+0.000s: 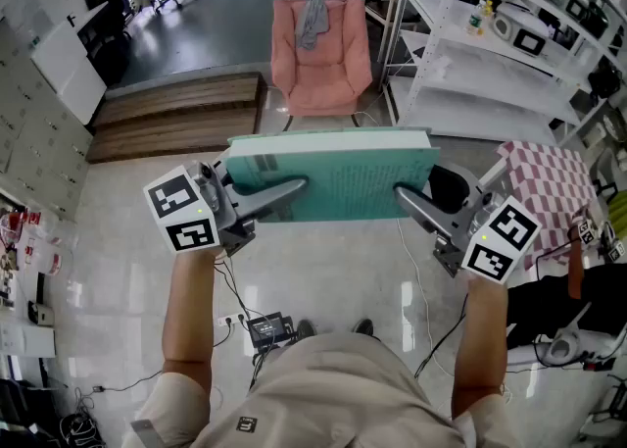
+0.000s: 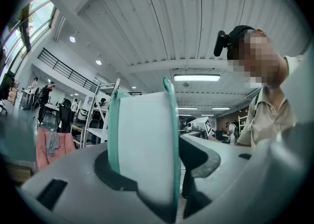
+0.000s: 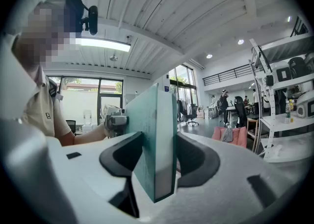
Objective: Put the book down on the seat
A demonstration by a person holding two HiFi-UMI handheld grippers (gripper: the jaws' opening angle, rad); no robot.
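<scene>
Held level above the pale floor (image 1: 333,270), a teal book (image 1: 338,176) is pinched at its left end by the left gripper (image 1: 290,189) and at its right end by the right gripper (image 1: 404,197), both sets of jaws pressing its covers. The pink armchair (image 1: 320,59) stands well beyond, at the far side.

Lab: equipment-stacked metal shelving (image 1: 470,108)

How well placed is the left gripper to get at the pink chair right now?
Probably not within reach yet. The left gripper is shut on the book, shared with the right gripper, and the chair stands well ahead; nothing seems to block the way there.
</scene>
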